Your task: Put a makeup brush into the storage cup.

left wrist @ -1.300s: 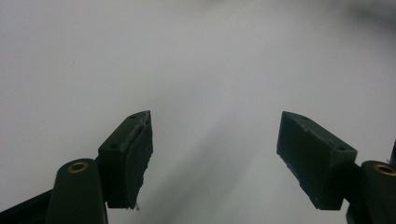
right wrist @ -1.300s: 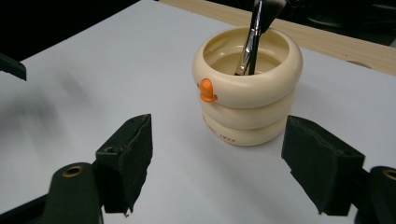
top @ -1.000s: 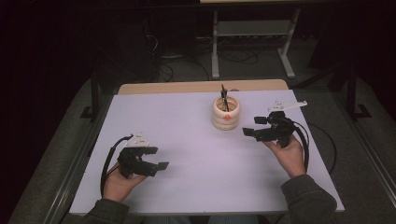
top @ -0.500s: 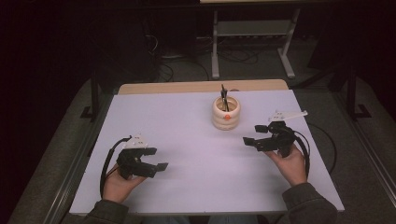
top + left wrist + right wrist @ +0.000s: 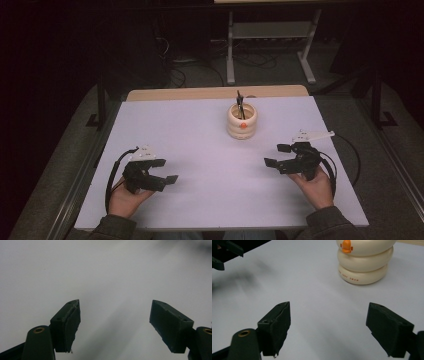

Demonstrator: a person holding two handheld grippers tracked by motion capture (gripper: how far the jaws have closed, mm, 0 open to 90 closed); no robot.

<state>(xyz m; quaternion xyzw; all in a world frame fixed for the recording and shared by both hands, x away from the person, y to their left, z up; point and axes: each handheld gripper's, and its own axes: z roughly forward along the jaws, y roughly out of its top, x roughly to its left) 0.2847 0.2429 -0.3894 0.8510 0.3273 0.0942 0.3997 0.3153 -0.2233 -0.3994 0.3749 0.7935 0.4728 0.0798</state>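
Holder (image 5: 241, 121) sits at the far middle of the table (image 5: 200, 130), a cream stacked-ring pot with an orange knob on its front and a dark pen (image 5: 240, 101) standing up out of it. Likely parked there so either hand can reach it and the pen stays upright for a grab. In the right gripper view the holder (image 5: 363, 261) is ahead and to the right of the jaws, well apart from them, resting flat on the white surface.

Right gripper (image 5: 278, 155) is on the near right, held in a hand (image 5: 316, 185), aimed left across the table, away from the holder. Its jaws have just been opening and stand wide apart; nothing between them, pads (image 5: 279, 326) touch nothing, just bare table below.

Left gripper (image 5: 167, 171) is on the near left, hand (image 5: 125, 199) resting at the table edge, looks like a waiting pose. Jaws spread wide in its own view, pads (image 5: 72, 323) bare, nothing held, only blank tabletop ahead.

Both grippers near the person's edge, well apart from each other and from the holder. Reads as a rest position, with no grasp in hand.
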